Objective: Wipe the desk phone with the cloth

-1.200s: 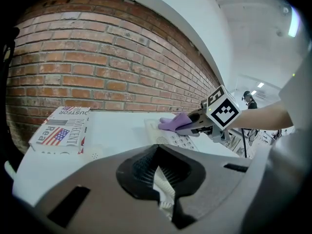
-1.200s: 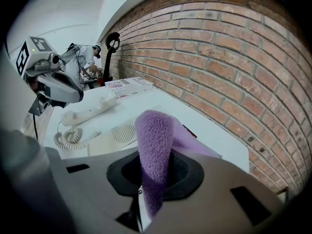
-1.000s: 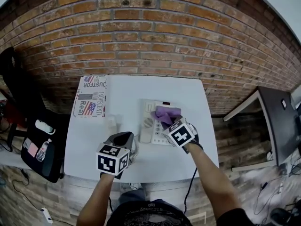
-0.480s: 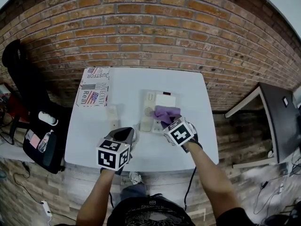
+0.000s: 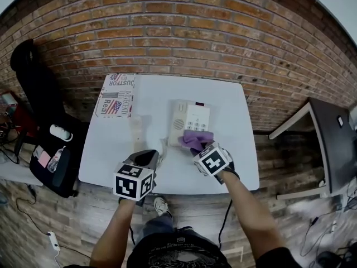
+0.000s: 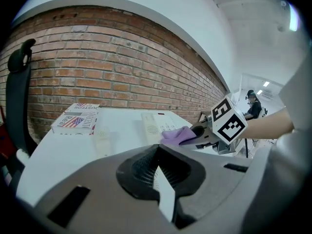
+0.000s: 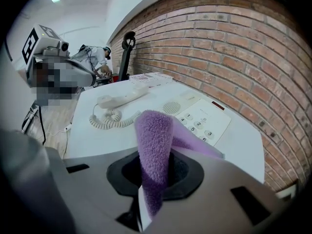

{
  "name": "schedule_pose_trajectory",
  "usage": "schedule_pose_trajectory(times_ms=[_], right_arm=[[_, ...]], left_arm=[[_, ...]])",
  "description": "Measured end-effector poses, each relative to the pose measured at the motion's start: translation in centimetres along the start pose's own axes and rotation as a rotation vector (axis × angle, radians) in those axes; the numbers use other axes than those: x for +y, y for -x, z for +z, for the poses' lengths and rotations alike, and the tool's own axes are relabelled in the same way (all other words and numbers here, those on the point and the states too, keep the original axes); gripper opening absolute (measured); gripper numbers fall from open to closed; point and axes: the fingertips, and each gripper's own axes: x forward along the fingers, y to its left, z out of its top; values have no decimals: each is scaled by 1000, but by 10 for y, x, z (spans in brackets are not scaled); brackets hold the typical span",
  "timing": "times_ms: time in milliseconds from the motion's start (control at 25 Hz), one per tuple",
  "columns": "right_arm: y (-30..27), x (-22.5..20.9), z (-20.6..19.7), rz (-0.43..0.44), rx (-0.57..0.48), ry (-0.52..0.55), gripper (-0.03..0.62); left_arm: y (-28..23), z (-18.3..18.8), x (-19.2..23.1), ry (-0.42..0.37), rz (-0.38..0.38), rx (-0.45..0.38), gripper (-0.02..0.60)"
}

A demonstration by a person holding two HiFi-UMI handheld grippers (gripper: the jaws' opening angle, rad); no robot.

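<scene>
The beige desk phone lies on the white table, its keypad bare. Its handset rests off the base to the left, joined by a coiled cord. My right gripper is shut on a purple cloth that sits on the phone's near edge. In the right gripper view the cloth stands up from the jaws. My left gripper hovers over the table's near edge, left of the phone, jaws shut with nothing between them.
A printed box with a flag design lies at the table's far left corner. A black chair with a bag stands left of the table, a brick wall behind it. A dark desk is at the right.
My right gripper has drawn the cloth toward me, from the phone's upper keypad down to its near edge. The left gripper has stayed near the table's front edge.
</scene>
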Motion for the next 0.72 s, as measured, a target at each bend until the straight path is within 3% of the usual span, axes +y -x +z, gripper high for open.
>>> schedule_pose_trajectory(times_ms=[400, 720], right_arm=[[9, 21, -13, 35, 6, 10, 46], [42, -1, 12, -35, -58, 67, 46]], left_arm=[[9, -9, -10, 3, 1, 4, 6], [5, 0, -13, -15, -9, -8, 6]])
